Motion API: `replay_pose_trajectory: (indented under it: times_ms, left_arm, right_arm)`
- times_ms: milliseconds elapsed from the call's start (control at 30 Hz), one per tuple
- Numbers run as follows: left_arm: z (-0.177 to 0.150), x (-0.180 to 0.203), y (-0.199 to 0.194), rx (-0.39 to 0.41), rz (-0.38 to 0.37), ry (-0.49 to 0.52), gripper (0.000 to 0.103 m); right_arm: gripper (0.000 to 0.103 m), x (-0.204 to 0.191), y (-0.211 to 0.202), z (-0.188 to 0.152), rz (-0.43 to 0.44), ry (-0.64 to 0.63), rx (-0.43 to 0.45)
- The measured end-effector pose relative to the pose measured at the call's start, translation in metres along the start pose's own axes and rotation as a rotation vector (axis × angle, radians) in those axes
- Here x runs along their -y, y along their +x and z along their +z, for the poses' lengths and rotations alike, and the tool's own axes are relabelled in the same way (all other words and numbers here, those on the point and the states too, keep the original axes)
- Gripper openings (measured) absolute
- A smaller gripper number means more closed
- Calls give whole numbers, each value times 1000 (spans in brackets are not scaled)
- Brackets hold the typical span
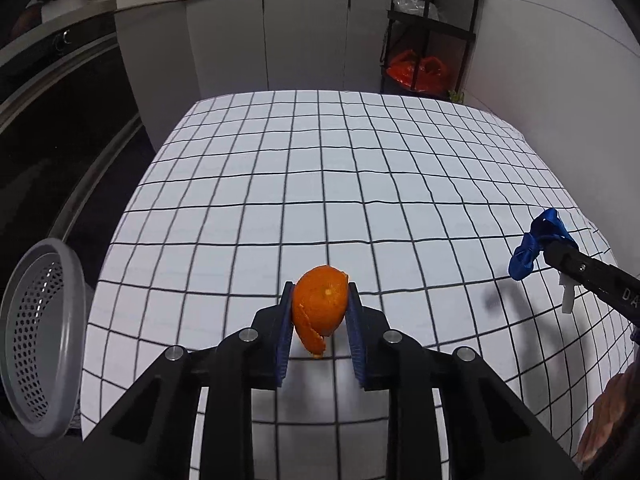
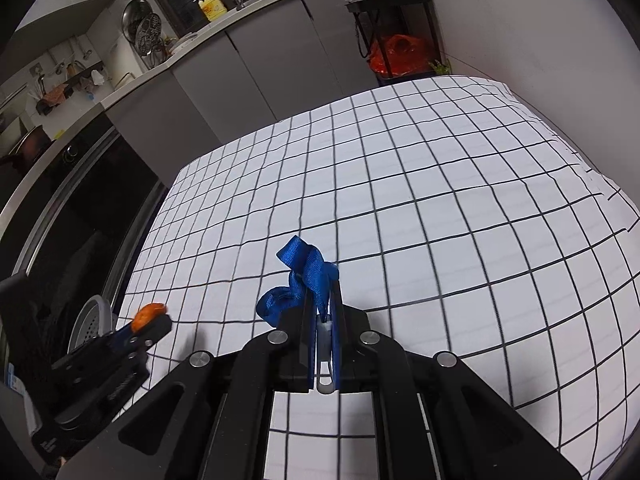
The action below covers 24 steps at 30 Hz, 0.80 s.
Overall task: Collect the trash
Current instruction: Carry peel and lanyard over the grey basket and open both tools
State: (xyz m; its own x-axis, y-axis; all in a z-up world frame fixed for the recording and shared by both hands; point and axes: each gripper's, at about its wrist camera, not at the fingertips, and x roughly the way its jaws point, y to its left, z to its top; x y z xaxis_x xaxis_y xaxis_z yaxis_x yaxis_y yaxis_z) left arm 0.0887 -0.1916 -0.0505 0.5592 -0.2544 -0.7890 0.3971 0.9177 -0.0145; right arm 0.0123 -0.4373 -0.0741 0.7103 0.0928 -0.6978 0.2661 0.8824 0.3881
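My left gripper (image 1: 320, 292) is shut on an orange peel (image 1: 320, 304) and holds it above the near part of the checked tablecloth (image 1: 340, 184). In the right wrist view the left gripper (image 2: 154, 316) shows at the lower left with the orange peel (image 2: 149, 314) at its tip. My right gripper (image 2: 322, 284) is shut on a blue ribbon (image 2: 304, 276) with a small white piece (image 2: 325, 332) between the pads. In the left wrist view the right gripper (image 1: 546, 240) shows at the right edge with the blue ribbon (image 1: 532, 248).
A grey perforated bin (image 1: 36, 360) stands off the table's left edge; it also shows in the right wrist view (image 2: 90, 322). Kitchen cabinets (image 1: 260, 32) and a black shelf rack with a red bag (image 1: 418, 70) stand beyond the table. A dark oven front (image 1: 52, 120) is at the left.
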Motion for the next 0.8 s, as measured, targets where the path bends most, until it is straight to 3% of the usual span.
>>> replay_pose_trajectory:
  times_ms: [67,433,800]
  left_arm:
    - [-6,-10,-12,8,24,-2,24]
    - [-51,-92,-81,33,89,-58,24]
    - [-82,-202,-128,71,162,-171,24]
  right_arm:
    - [6,-7,-1,-5,44,6,-21]
    - [6,-88,-11,-50,72,-74,-53]
    - [6,-230,-2,-87,155,-254,-94]
